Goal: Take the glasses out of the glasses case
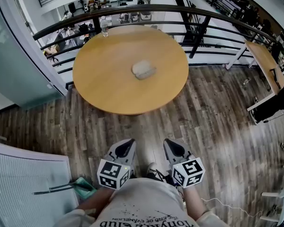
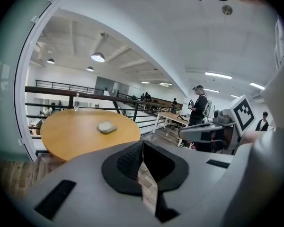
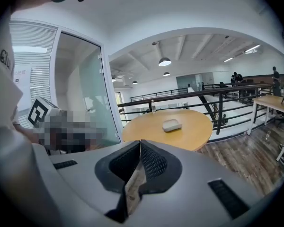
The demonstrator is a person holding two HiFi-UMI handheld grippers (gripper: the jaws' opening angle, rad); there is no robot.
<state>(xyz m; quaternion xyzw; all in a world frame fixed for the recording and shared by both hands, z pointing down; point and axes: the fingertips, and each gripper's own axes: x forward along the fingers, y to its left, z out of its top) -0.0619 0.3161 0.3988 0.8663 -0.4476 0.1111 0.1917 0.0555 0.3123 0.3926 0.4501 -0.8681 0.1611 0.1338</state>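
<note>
A pale grey glasses case (image 1: 143,69) lies closed near the middle of the round wooden table (image 1: 99,84). The left gripper view shows the case (image 2: 106,126) far off on the table, and so does the right gripper view, where the case (image 3: 171,125) is small. Both grippers are held close to my body, well short of the table. My left gripper (image 1: 126,147) is shut with nothing in it, jaws meeting at the tip (image 2: 142,142). My right gripper (image 1: 172,146) is likewise shut and empty (image 3: 140,142).
A clear water bottle (image 1: 104,26) stands at the table's far edge by a black railing (image 1: 146,8). A glass partition (image 1: 12,65) is at the left. Another desk (image 1: 265,60) stands at the right. A person (image 2: 199,109) stands in the distance. Wooden floor lies between me and the table.
</note>
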